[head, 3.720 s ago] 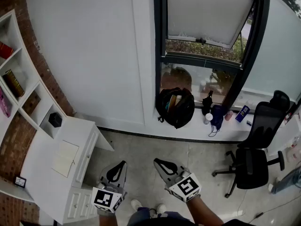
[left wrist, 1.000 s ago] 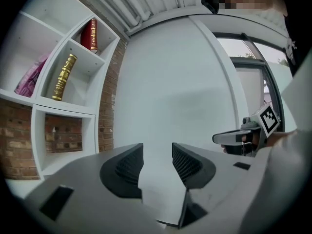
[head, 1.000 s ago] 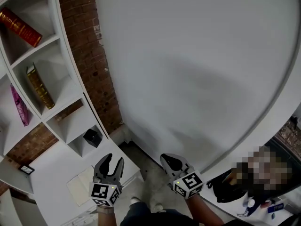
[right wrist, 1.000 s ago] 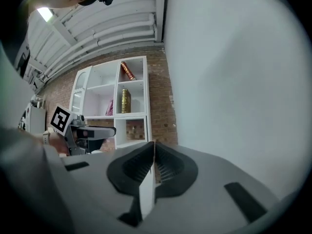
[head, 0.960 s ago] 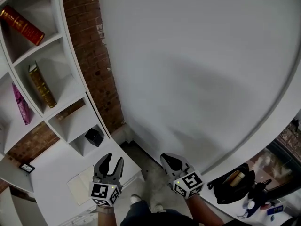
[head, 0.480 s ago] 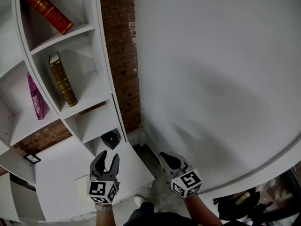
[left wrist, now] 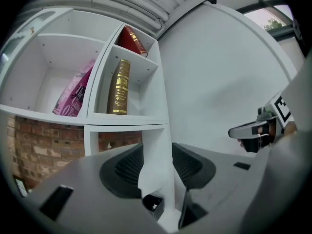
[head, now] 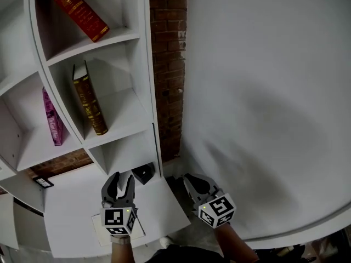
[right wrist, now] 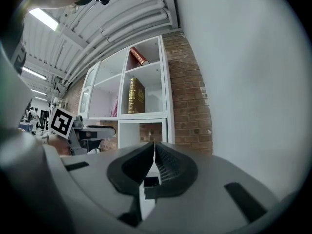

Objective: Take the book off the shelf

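Plain white wall [head: 263, 92] fills the right side of the head view, with a brick strip [head: 167, 64] between it and the shelf.

White shelf [head: 147, 64] is at upper left, open compartments, three books on it:
- red book [head: 74, 10]: top compartment of the right column, tilted hard, leaning across the space.
- brown book [head: 90, 106]: gold-tooled spine, compartment directly below the red one, near upright against that compartment's left wall.
- pink book [head: 52, 119]: next compartment to the left, leaning.

None of them is touched. All three sit well apart from both tools. Can't tell which one is the target.

White bench [head: 71, 212] runs below the shelf. A sheet of paper [head: 137, 234] lies near its right front corner, mostly under the left tool.

Left hand-held gripper [head: 120, 178] hovers over the bench's right end, pointing at the shelf. It is released: jaws clearly apart and nothing between them. Its own view shows only a shelf upright through the gap.

Right hand-held gripper [head: 193, 181] is just past the bench's right edge, in front of the wall. It is clenched: jaws pressed together on nothing, per its own view.

Small black box [head: 143, 173] sits at the foot of the shelf by the bench's far right corner, just ahead of the left tool. Tiny dark item [head: 43, 182] is at the bench's far left edge, too small to identify.
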`<state>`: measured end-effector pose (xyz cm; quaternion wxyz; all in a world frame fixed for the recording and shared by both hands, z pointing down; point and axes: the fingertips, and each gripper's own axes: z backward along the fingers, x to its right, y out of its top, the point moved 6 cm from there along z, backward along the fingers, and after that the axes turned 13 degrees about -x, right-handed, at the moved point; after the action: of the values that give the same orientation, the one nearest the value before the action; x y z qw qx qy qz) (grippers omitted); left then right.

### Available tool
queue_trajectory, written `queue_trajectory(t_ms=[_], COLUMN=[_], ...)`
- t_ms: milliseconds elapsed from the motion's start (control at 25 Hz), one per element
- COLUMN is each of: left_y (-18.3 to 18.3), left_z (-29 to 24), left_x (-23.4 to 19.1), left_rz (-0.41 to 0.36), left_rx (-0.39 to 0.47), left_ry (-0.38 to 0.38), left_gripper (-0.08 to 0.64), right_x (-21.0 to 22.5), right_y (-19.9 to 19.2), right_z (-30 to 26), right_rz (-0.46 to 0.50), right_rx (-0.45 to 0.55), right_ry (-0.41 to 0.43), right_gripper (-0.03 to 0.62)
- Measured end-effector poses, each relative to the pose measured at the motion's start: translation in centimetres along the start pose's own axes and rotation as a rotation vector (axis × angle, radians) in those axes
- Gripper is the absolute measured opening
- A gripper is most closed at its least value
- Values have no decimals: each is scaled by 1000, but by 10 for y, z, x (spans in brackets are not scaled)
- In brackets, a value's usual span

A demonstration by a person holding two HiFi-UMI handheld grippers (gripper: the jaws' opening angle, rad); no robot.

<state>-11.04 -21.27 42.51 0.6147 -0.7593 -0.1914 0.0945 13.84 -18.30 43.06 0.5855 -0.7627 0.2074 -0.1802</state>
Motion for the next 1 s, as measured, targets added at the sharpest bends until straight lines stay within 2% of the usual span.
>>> queue_trajectory(t_ms=[360, 640, 1000], left_y=[43, 73, 106], left_z=[-22, -36, -52], left_x=[-52, -73, -87], left_rz=[3, -39, -29], left_rx=[76, 107, 123], left_ry=[197, 251, 357], left_gripper=[182, 192, 241], right_x=[5, 3, 13], right_y=[20, 32, 49], right_z=[-60, -91, -106], right_rz=[15, 26, 48], right_rx=[13, 18, 12], right_ry=[65, 98, 136], right_gripper=[21, 21, 21])
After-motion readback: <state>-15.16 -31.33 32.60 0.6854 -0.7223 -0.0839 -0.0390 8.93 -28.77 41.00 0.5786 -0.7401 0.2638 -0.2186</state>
